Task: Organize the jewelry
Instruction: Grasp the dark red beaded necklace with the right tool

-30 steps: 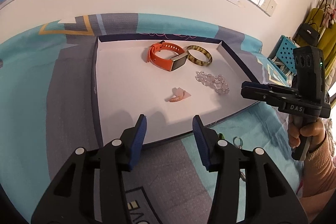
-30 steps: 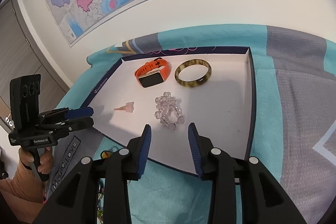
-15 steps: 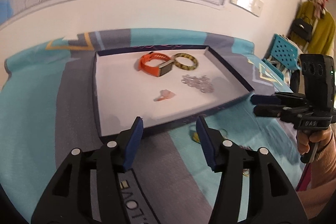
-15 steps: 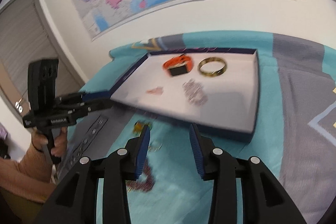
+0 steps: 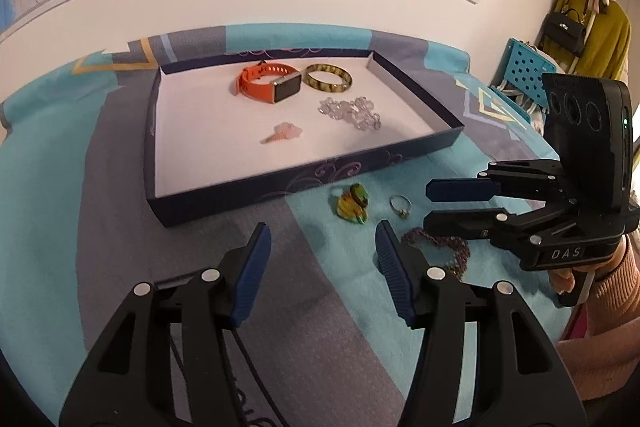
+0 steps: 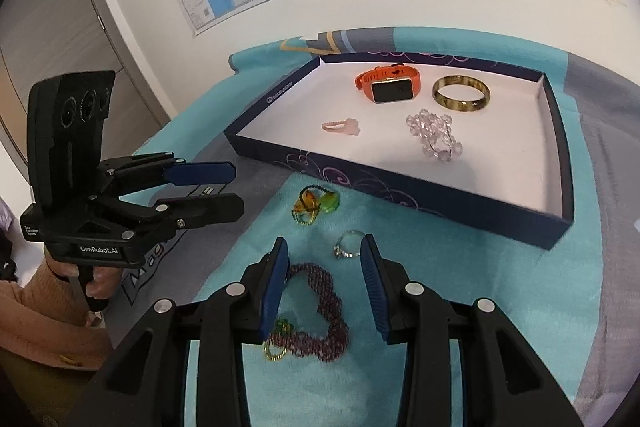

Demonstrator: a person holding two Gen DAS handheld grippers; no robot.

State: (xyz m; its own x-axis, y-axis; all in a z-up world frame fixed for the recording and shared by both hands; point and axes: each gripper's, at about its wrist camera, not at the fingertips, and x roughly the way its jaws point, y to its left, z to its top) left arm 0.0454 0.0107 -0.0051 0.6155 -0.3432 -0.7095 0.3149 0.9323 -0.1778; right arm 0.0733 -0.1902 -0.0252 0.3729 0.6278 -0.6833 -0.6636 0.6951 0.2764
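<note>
Grippers (image 5: 320,247) (image 6: 322,261) angled down, fingers apart, empty.

orange watch (image 6: 387,84), bangle (image 6: 461,94) in tray (image 6: 400,187); ring (image 6: 349,245), purple necklace (image 6: 324,311) outside.

Glossy bangle (image 6: 461,94), clear faceted bead bracelet (image 6: 435,135), fuzzy cloth (image 6: 224,367) (teal), matt tray (image 6: 400,187)

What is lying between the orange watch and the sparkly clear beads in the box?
Nothing: bare white floor separates the orange watch from the clear bead bracelet, clearest in the right wrist view. The amber bangle sits off to the side.
</note>
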